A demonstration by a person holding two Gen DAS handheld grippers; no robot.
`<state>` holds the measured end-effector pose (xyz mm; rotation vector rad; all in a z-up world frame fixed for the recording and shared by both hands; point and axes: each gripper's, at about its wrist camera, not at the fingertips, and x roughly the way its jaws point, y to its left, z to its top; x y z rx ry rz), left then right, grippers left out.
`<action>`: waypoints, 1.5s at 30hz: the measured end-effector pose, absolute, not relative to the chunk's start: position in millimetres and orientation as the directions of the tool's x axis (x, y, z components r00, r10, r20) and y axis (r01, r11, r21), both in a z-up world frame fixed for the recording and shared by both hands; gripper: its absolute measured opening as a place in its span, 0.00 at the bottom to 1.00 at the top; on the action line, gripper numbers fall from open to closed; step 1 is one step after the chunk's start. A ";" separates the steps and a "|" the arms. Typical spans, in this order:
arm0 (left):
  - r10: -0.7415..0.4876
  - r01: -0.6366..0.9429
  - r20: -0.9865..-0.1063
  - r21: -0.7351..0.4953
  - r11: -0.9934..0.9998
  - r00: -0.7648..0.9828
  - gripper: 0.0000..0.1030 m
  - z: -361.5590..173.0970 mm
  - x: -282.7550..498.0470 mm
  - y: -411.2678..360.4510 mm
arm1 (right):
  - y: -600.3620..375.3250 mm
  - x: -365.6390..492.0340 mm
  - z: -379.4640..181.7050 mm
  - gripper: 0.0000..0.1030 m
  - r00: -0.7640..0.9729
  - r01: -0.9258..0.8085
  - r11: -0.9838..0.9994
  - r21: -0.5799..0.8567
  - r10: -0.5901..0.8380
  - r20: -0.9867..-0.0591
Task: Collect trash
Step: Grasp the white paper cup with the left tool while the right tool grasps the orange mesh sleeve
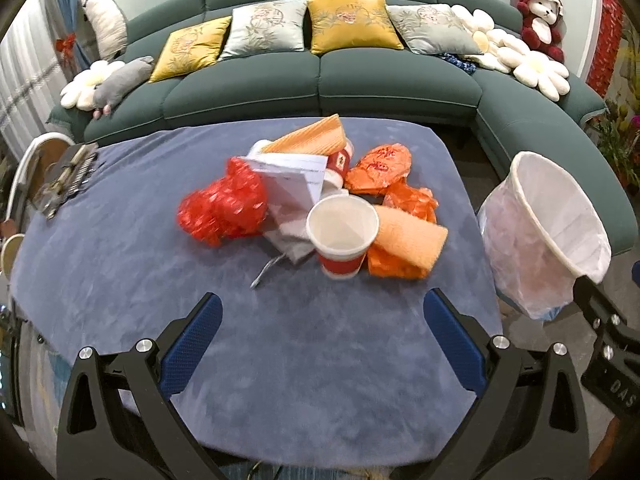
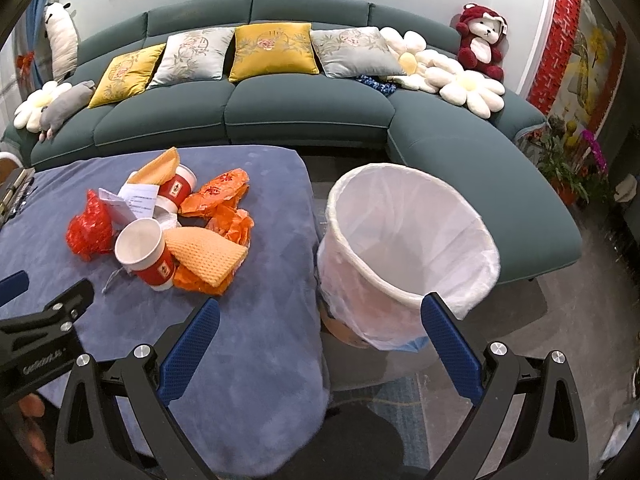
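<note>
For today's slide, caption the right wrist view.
Open right gripper faces a white-lined wicker trash bin beside a blue-clothed table of litter.

A green sofa (image 1: 320,80) carries yellow and grey cushions (image 1: 352,26), white flower pillows (image 1: 532,66) and a red plush bear (image 1: 542,20), behind the blue-covered bench (image 1: 300,340)
</note>
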<state>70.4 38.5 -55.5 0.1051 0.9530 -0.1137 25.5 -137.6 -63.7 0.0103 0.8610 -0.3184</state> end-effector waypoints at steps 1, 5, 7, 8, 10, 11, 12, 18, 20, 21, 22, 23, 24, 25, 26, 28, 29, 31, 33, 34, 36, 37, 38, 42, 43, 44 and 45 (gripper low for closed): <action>-0.049 0.145 -0.818 0.042 0.989 0.573 0.93 -59.9 76.9 37.4 | -136.6 29.9 -66.7 0.94 0.606 0.283 0.952 -0.119 -0.274 -0.747; -0.050 0.155 -0.832 0.043 0.987 0.552 0.93 -85.9 110.2 30.8 | -135.2 52.2 -83.1 0.94 0.587 0.304 0.946 -0.115 -0.281 -0.759; -0.053 0.158 -0.840 0.040 0.987 0.540 0.93 -99.3 125.0 28.6 | -134.6 64.1 -90.9 0.94 0.581 0.311 0.944 -0.109 -0.280 -0.764; -0.054 0.159 -0.841 0.039 0.986 0.539 0.93 -103.9 130.4 27.9 | -134.5 69.5 -94.6 0.94 0.578 0.314 0.944 -0.106 -0.279 -0.767; -0.054 0.159 -0.842 0.039 0.987 0.537 0.93 -112.8 141.6 27.2 | -133.1 83.2 -104.0 0.94 0.570 0.310 0.945 -0.100 -0.269 -0.776; -0.055 0.161 -0.842 0.039 0.986 0.537 0.93 -117.4 147.7 26.5 | -132.0 87.0 -106.9 0.94 0.569 0.307 0.946 -0.101 -0.267 -0.778; -0.054 0.162 -0.842 0.040 0.986 0.536 0.93 -120.1 151.2 26.2 | -130.1 92.1 -110.3 0.94 0.567 0.302 0.948 -0.103 -0.266 -0.780; -0.096 0.170 -0.869 -0.013 0.985 0.485 0.67 -138.8 174.1 29.4 | -121.2 120.1 -130.1 0.94 0.555 0.280 0.955 -0.097 -0.244 -0.795; -0.115 0.172 -0.874 -0.036 0.984 0.472 0.62 -141.9 175.7 31.6 | -120.7 126.5 -134.3 0.94 0.552 0.276 0.957 -0.087 -0.232 -0.801; -0.119 0.175 -0.870 -0.038 0.984 0.479 0.62 -141.7 175.0 32.4 | -118.6 130.6 -137.5 0.94 0.550 0.271 0.959 -0.083 -0.226 -0.804; -0.121 0.182 -0.866 -0.036 0.983 0.485 0.62 -141.4 173.5 33.0 | -117.8 132.8 -139.4 0.94 0.550 0.266 0.961 -0.080 -0.220 -0.805; -0.119 0.187 -0.863 -0.029 0.982 0.490 0.61 -140.6 172.3 33.4 | -115.9 135.6 -141.4 0.94 0.550 0.259 0.963 -0.076 -0.212 -0.808; -0.114 0.189 -0.859 -0.021 0.982 0.498 0.60 -139.7 170.9 34.7 | -113.9 138.4 -143.6 0.93 0.550 0.253 0.965 -0.073 -0.206 -0.810; -0.109 0.186 -0.855 -0.015 0.982 0.506 0.60 -138.6 169.9 36.9 | -111.0 142.1 -146.6 0.93 0.549 0.248 0.966 -0.071 -0.200 -0.811; -0.105 0.179 -0.851 -0.013 0.984 0.515 0.60 -137.4 169.5 39.3 | -110.1 144.8 -149.0 0.92 0.551 0.242 0.968 -0.064 -0.191 -0.813; -0.112 0.166 -0.848 -0.029 0.986 0.518 0.60 -134.9 168.2 47.2 | -109.9 150.9 -155.1 0.91 0.548 0.231 0.972 -0.039 -0.163 -0.821; -0.112 0.161 -0.847 -0.032 0.987 0.519 0.60 -134.3 168.8 49.8 | -110.5 154.0 -158.7 0.89 0.545 0.229 0.973 -0.022 -0.147 -0.825; -0.106 0.158 -0.843 -0.026 0.987 0.527 0.60 -132.3 166.9 55.3 | -110.8 160.9 -166.7 0.85 0.535 0.226 0.974 0.007 -0.119 -0.837; -0.104 0.157 -0.842 -0.023 0.987 0.529 0.60 -131.4 166.0 58.8 | -111.7 167.1 -173.6 0.81 0.527 0.225 0.974 0.024 -0.101 -0.844; -0.105 0.154 -0.843 -0.027 0.988 0.527 0.60 -131.5 166.0 60.5 | -111.4 171.0 -177.4 0.80 0.521 0.224 0.974 0.032 -0.092 -0.848; -0.111 0.152 -0.848 -0.036 0.988 0.519 0.60 -132.9 166.0 63.3 | -110.9 178.6 -185.6 0.75 0.515 0.218 0.975 0.050 -0.071 -0.854; -0.108 0.149 -0.850 -0.036 0.988 0.516 0.60 -134.0 166.0 64.4 | -110.4 182.0 -189.6 0.72 0.512 0.213 0.975 0.060 -0.059 -0.857; -0.109 0.149 -0.851 -0.036 0.988 0.514 0.60 -134.9 166.1 65.0 | -110.0 183.4 -192.7 0.66 0.507 0.208 0.976 0.067 -0.049 -0.861; -0.110 0.145 -0.853 -0.040 0.989 0.510 0.60 -135.4 165.0 66.4 | -105.8 187.9 -204.0 0.44 0.490 0.181 0.977 0.110 0.007 -0.872; -0.109 0.145 -0.854 -0.040 0.989 0.509 0.60 -135.4 164.5 66.7 | -103.9 185.6 -201.9 0.41 0.499 0.177 0.978 0.111 0.009 -0.867; -0.108 0.145 -0.854 -0.038 0.989 0.509 0.60 -135.1 163.6 66.8 | -101.8 183.8 -199.4 0.29 0.506 0.170 0.980 0.108 0.007 -0.863; -0.104 0.143 -0.854 -0.035 0.989 0.510 0.60 -134.2 162.2 66.7 | -100.1 182.4 -197.0 0.20 0.508 0.163 0.981 0.106 0.009 -0.861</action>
